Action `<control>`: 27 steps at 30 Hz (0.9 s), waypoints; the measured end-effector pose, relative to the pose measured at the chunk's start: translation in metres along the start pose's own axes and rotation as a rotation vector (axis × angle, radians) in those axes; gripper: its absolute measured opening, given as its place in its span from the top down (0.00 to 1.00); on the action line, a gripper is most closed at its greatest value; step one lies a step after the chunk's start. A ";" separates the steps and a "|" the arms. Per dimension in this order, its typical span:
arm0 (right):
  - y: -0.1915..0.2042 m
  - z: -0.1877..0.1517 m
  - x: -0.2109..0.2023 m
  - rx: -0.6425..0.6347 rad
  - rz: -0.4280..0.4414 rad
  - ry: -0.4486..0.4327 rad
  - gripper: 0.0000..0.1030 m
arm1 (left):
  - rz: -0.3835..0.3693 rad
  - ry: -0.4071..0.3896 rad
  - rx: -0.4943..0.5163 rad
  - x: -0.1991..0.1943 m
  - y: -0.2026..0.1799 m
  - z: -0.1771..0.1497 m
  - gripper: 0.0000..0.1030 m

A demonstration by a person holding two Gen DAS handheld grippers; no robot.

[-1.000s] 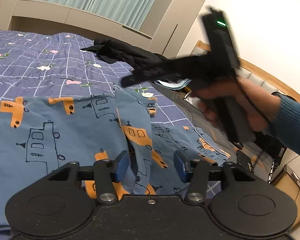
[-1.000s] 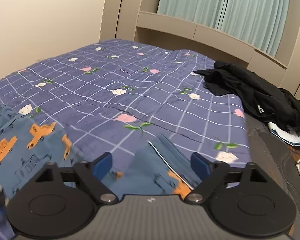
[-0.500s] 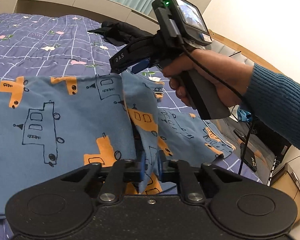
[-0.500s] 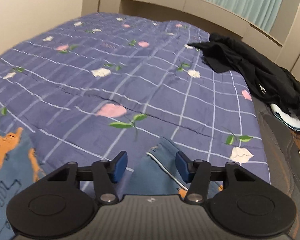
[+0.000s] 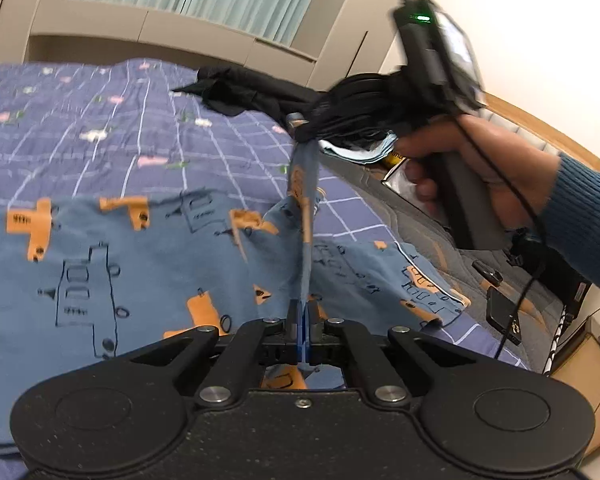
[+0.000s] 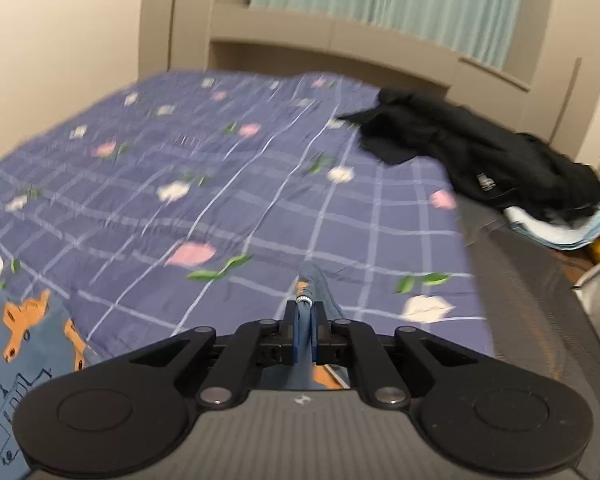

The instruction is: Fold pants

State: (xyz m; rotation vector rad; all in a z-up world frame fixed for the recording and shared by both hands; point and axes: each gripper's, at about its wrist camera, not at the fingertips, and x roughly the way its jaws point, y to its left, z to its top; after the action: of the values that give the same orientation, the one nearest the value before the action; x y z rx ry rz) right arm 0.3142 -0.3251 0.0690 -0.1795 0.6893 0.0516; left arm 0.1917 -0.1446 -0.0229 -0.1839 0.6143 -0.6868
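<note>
Blue pants (image 5: pixel 100 264) printed with orange vehicles lie spread on the purple checked quilt (image 5: pixel 100 128). My left gripper (image 5: pixel 302 312) has its jaws closing tight on a raised fold of the pants at the near edge. A taut strip of fabric (image 5: pixel 306 216) rises from there to my right gripper (image 5: pixel 298 122), held by a person's hand (image 5: pixel 480 160) above the bed. In the right wrist view the right gripper (image 6: pixel 305 312) has its jaws closing, and its pads press on blue cloth (image 6: pixel 318 284). More of the pants (image 6: pixel 20 340) shows at lower left.
A heap of black clothing (image 6: pixel 480 160) lies at the quilt's far right corner, with folded pale blue cloth (image 6: pixel 560 232) beside it. A dark phone (image 5: pixel 504 312) and a cable rest on the grey mattress edge at the right. Cabinets and curtains stand behind the bed.
Both grippers went from open to clamped on the pants. The right gripper came down to the fabric edge, closed, then lifted it, pulling a strip taut above the left gripper.
</note>
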 end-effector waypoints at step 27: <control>-0.097 -0.187 -0.123 0.536 -0.076 -0.106 0.94 | 0.107 0.079 0.278 0.005 -0.029 -0.031 1.00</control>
State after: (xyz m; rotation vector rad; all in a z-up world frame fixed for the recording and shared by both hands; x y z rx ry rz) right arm 0.1118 -0.4534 0.0199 0.3098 0.5690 -0.1944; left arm 0.1612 -0.1695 -0.0397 0.1342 0.5925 -0.6703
